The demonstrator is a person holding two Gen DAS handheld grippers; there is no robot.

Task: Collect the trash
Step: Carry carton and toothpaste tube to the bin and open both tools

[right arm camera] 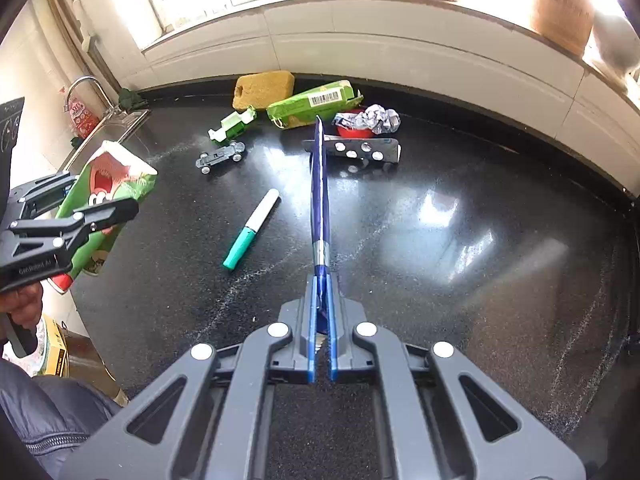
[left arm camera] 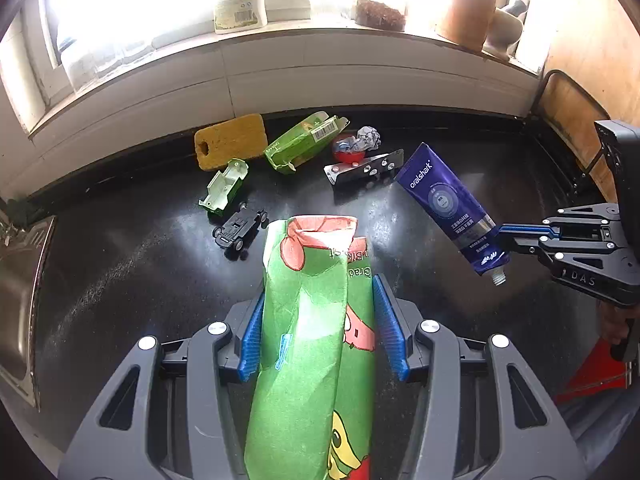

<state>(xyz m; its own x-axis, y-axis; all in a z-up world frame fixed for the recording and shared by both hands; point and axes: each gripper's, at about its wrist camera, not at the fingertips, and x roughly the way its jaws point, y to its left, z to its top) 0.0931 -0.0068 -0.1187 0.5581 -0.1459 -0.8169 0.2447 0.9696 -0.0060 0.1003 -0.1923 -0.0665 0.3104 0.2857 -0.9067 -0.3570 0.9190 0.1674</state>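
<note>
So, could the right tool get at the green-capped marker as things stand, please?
Probably not yet: the right tool is shut on the toothpaste tube. The marker itself lies unobstructed on the counter.

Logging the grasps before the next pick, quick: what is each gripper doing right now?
Left gripper: closed on the green snack bag, held off the counter.
Right gripper: shut on the cap end of the blue toothpaste tube, lifted clear.
</note>
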